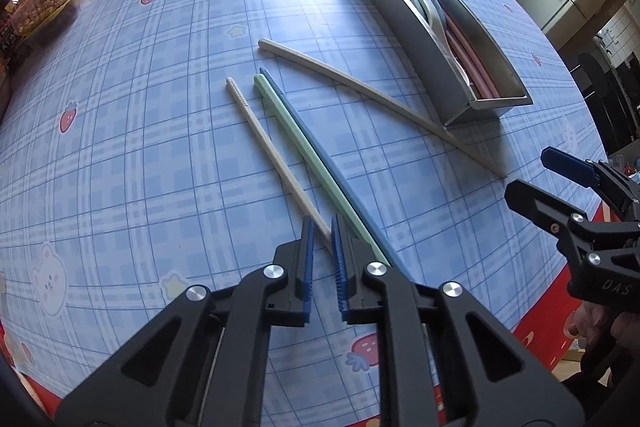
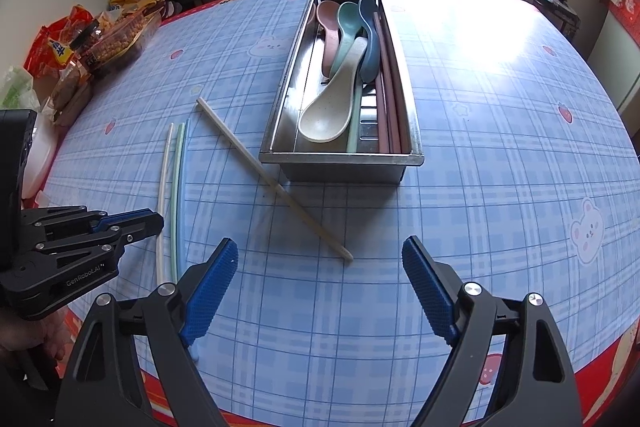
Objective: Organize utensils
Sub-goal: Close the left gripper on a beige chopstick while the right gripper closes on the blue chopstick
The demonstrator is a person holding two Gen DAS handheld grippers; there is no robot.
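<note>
Left wrist view: the left claw (image 1: 321,259) sits nearly closed around the near end of the cream chopstick (image 1: 276,155), seemingly to lift it from the counter (image 1: 140,147), though a firm grip cannot be confirmed. Green (image 1: 316,167) and blue (image 1: 336,171) chopsticks lie alongside, another beige one (image 1: 380,99) nearer the metal tray (image 1: 492,103) of spoons. The right claw (image 2: 320,287) hangs wide open, empty, facing that tray.

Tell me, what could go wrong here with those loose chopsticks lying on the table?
The left gripper straddles the cream chopstick, but the green chopstick and blue chopstick lie right beside it, so closing might nudge or catch them. The other beige chopstick lies almost against the metal tray; picking it up could bump the tray. The right gripper is open and empty.
</note>
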